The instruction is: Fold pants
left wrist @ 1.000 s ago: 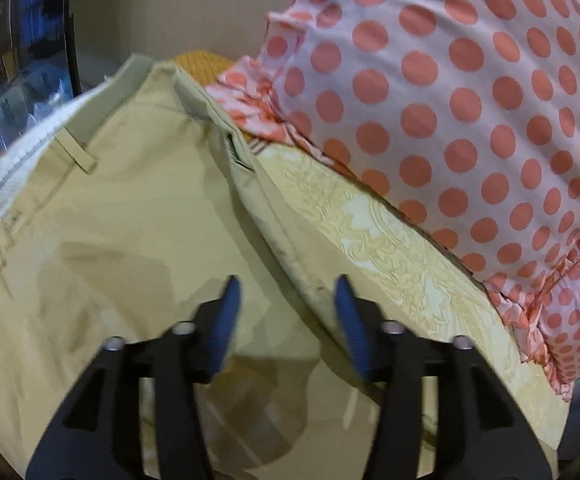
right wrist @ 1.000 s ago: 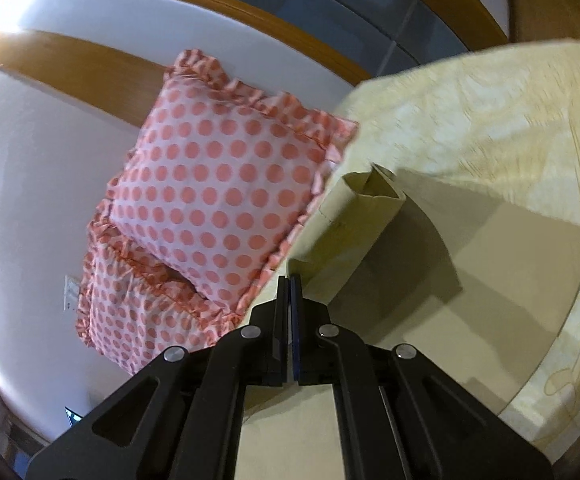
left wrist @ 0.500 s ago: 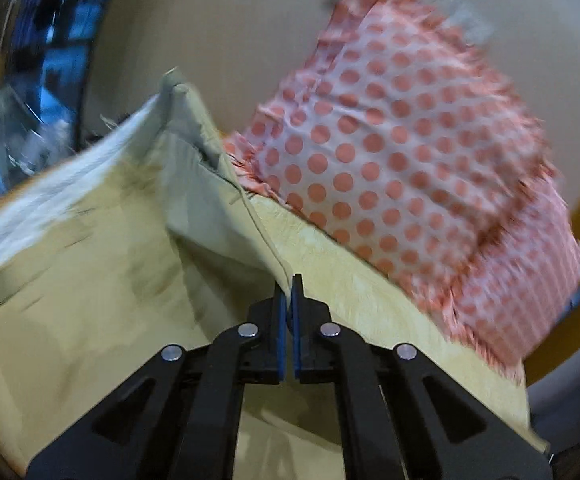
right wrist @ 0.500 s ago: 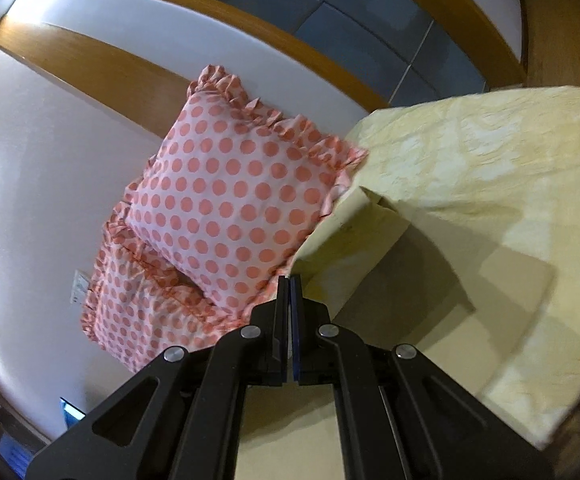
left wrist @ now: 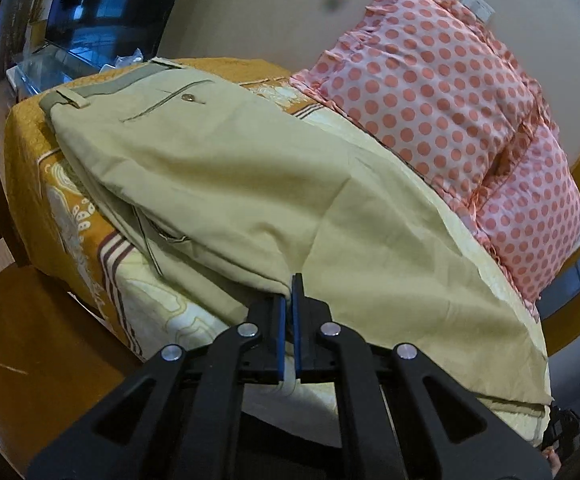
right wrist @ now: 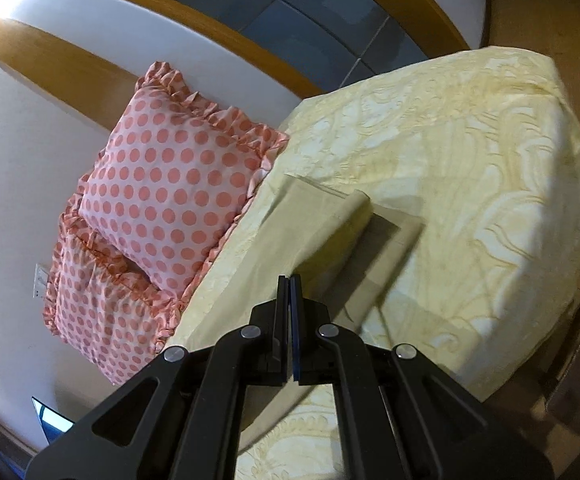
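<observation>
Left gripper (left wrist: pixel 289 286): its blue-padded fingers (left wrist: pixel 297 288) were pressed together on a fold edge of the khaki cotton pants (left wrist: pixel 250 184), the cloth pinched right at the tips. Ahead of those fingers the pants lay spread on the bed with the yellow patterned cover (left wrist: pixel 162 304). The waistband with its belt loop and the buttoned back pocket sat at the far end, up and to the left of the fingers. A leg ran off to the right of the fingers toward the bed edge.

Right gripper (right wrist: pixel 290 280): fingers (right wrist: pixel 282 284) closed flat against each other on the near edge of the pants (right wrist: pixel 321 232). From the right wrist view, the leg extended forward from the tips to its hem, where one layer lay doubled over another. The yellow bed cover (right wrist: pixel 469 160) lay beyond and to the right of the fingers.

Two pink pillows with orange polka dots and ruffled edges (right wrist: pixel 170 184) leaned against the wall to the left of the right fingers; in the left wrist view the same pillows (left wrist: pixel 441 92) stood ahead and to the right, touching the far edge of the pants.
</observation>
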### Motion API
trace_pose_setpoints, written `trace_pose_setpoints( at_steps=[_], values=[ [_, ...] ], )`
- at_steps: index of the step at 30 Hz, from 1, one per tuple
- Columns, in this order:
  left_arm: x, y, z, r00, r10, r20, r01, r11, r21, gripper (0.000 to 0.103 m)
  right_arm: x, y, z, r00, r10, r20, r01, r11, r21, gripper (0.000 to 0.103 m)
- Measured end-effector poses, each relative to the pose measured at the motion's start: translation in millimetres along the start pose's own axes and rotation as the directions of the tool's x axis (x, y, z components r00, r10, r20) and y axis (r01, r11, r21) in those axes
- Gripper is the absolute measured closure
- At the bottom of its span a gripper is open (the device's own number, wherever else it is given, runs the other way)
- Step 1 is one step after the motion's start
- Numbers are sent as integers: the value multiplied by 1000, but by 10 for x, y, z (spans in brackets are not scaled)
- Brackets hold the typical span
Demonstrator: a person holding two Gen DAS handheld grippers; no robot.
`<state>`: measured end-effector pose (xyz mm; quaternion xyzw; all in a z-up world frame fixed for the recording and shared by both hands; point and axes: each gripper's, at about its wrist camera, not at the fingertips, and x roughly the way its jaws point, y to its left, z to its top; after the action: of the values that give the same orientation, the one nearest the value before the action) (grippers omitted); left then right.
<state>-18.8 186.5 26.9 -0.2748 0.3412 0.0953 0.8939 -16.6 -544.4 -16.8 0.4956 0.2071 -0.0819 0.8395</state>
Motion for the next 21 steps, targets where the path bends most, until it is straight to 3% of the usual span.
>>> trace_pose_setpoints(
  at_steps=[6,7,9,10,11,13,15,16,17,18,21],
  values=[
    [18,21,-12,999,-34,1,33,998,46,95,-6,-39,-86,994,-109,-18,108,993,-50,101],
    [5,21,-14,999,-37,3,37,998,55,94,-32,-13,-86,991,-134,-16,133,989,-58,97],
    [-96,15,-49,998,-53,26,50,995,91,84,-108,6,-61,984,-179,2,179,983,-49,65],
    [-134,-5,-60,998,-55,37,51,993,106,80,-163,7,-30,985,-167,33,168,985,-46,42],
    [-213,-31,-94,996,-61,59,53,990,134,71,-205,20,-2,982,-175,67,179,982,-54,39],
    [-377,-104,-160,990,-80,117,58,981,184,57,-179,11,50,974,-209,88,216,974,-74,40],
    [-486,-195,-175,982,-113,153,77,972,221,51,-98,-40,89,976,-205,73,209,976,-59,44],
    [-541,-260,-178,975,-137,172,92,965,247,46,-52,-41,94,979,-191,65,195,979,-61,49],
    [-563,-304,-174,971,-149,186,97,960,262,39,-20,-42,87,984,-174,47,176,983,-59,62],
    [-571,-342,-164,967,-155,202,96,956,276,36,34,-54,68,990,-137,12,138,989,-46,68],
    [-463,-383,-115,967,-148,210,84,955,286,29,73,-59,-8,994,-111,22,112,992,-57,76]
  ],
)
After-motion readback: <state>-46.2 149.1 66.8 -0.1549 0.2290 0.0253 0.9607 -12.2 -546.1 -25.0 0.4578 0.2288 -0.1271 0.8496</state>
